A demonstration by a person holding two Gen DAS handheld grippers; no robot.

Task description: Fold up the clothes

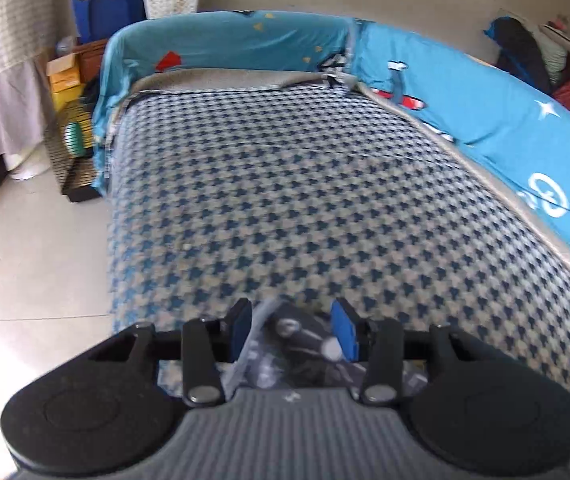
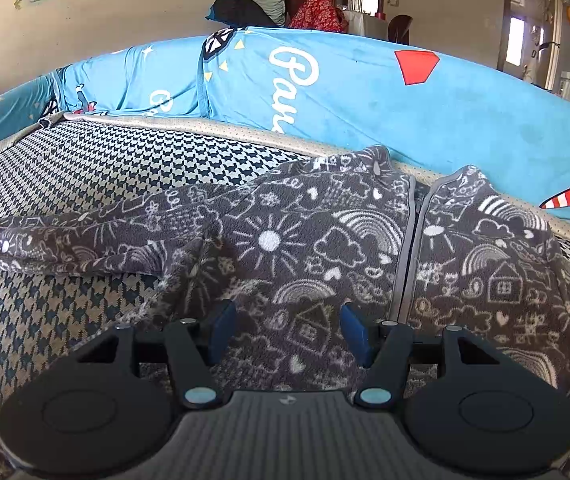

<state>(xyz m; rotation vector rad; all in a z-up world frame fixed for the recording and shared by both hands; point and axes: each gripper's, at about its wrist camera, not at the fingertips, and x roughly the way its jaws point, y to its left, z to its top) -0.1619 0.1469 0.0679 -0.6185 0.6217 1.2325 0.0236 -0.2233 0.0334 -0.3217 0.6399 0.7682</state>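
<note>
One garment is in play: a grey fleece jacket [image 2: 309,240] printed with white doodles, lying front-up on the houndstooth sofa seat [image 2: 85,164]. In the right wrist view it fills the centre and right of the frame. Its zip [image 2: 409,248] runs up the middle, closed at least over the length that shows. One sleeve [image 2: 65,240] stretches to the left edge of the seat. The other sleeve and the hem are cut off at the right and lower borders, behind the gripper body.

The right gripper [image 2: 287,330] hovers low over the jacket front with its two blue pads spread. Whether the pads touch the fleece cannot be told.

In the left wrist view the left gripper [image 1: 293,332] sits at the bottom centre, its two pads parted. A fold of the same jacket [image 1: 285,344] lies between them, blurred. No pinch shows, and contact at either pad is unclear.

Ahead of the left gripper the seat [image 1: 285,184] is bare up to the blue printed backrest cover [image 1: 485,120], which borders it along the top and right. The seat's left edge drops to a pale tiled floor [image 1: 33,248]. Boxes [image 1: 67,76] and a blue bin [image 1: 109,10] crowd the upper left corner, small and hard to count.
</note>
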